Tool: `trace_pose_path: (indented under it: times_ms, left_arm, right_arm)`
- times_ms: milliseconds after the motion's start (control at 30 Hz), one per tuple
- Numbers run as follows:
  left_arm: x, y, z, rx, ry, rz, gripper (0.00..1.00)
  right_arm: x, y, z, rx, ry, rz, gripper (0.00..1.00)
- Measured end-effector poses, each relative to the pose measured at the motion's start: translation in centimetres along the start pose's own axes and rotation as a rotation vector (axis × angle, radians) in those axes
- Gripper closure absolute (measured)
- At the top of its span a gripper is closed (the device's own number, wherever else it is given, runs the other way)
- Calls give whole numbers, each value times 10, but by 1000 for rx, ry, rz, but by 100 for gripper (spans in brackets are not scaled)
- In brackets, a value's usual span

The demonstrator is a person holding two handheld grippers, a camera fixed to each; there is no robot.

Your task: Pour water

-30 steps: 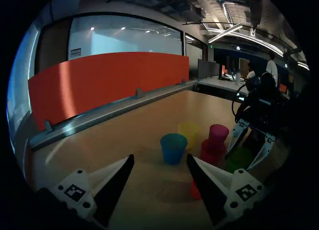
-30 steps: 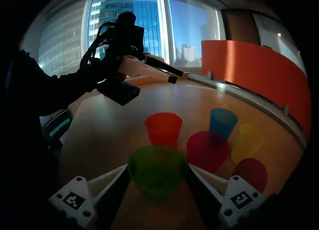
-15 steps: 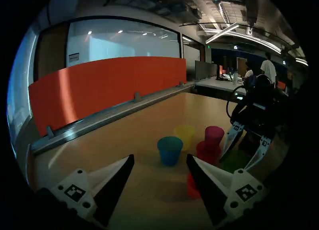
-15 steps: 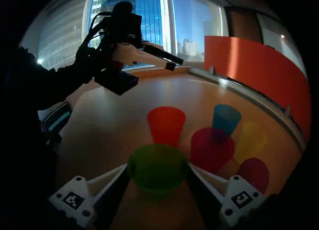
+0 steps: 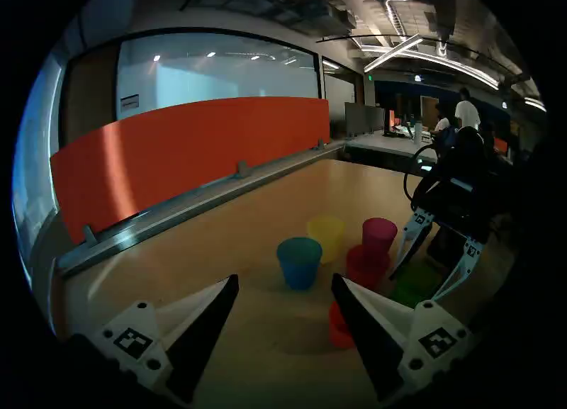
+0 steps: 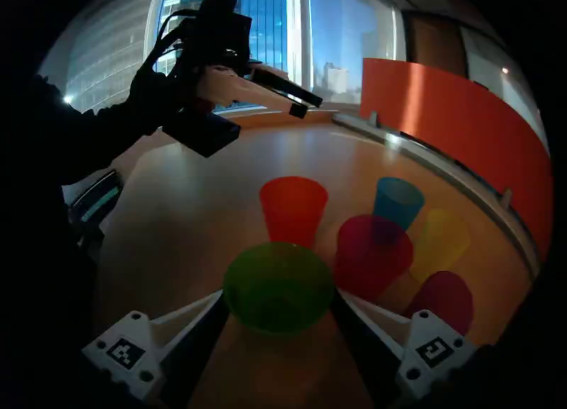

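Note:
My right gripper is shut on a green cup, one finger on each side of it. The same green cup and right gripper appear at the right of the left gripper view. Beyond the green cup stand an orange cup, a red cup, a blue cup, a yellow cup and a magenta cup. My left gripper is open above the table with nothing between its fingers, facing the blue cup. The orange cup is partly hidden behind its right finger.
The wooden table ends at a metal rail and an orange partition along its far side. A sleeved arm holds the left gripper high above the table's far end, before large windows. People stand far off in the office.
The green cup has tipped a little, showing more of its opening in the right gripper view. The left gripper has drifted slightly; the cups sit a bit farther left and smaller in its view.

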State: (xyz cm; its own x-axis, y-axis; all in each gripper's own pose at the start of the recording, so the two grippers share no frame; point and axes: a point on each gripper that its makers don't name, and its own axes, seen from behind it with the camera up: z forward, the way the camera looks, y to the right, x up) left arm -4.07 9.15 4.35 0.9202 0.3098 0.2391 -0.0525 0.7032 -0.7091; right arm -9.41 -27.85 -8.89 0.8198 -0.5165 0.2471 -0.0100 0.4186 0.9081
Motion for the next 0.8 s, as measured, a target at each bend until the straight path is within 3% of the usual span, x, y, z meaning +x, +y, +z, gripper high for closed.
trace_pose_path:
  times_ms: [400,800]
  left_arm:
    - [-4,4,-17,40,10,-25,2]
    - [-8,14,-35,94,60,-103,2]
  right_arm:
    - [-12,4,-38,-64,-2,-7,0]
    - [-7,15,-77,-170,75,32,0]
